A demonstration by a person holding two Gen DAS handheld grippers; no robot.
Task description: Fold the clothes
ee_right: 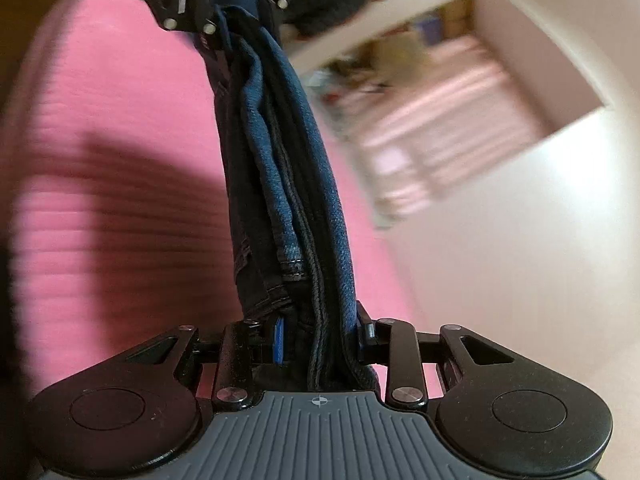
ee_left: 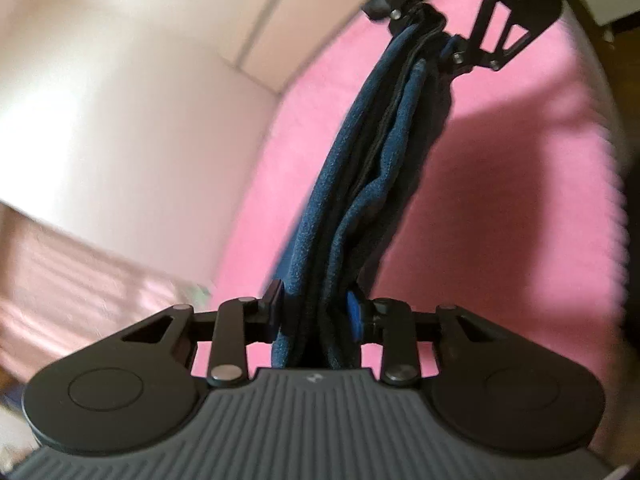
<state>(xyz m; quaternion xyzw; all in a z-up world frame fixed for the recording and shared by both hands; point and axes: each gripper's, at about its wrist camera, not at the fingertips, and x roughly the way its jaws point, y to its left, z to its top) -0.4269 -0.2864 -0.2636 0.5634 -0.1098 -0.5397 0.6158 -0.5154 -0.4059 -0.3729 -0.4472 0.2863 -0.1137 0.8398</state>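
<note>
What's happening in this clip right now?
A person is folding clothes with two handheld tools. The left tool and the right tool are each shut on an end of a bunched pair of dark blue jeans, which is stretched between them above a pink bed cover. The two tools face each other, each showing at the top of the other's view. The jeans are lifted, not yet laid down, and both views are motion-blurred.
</note>
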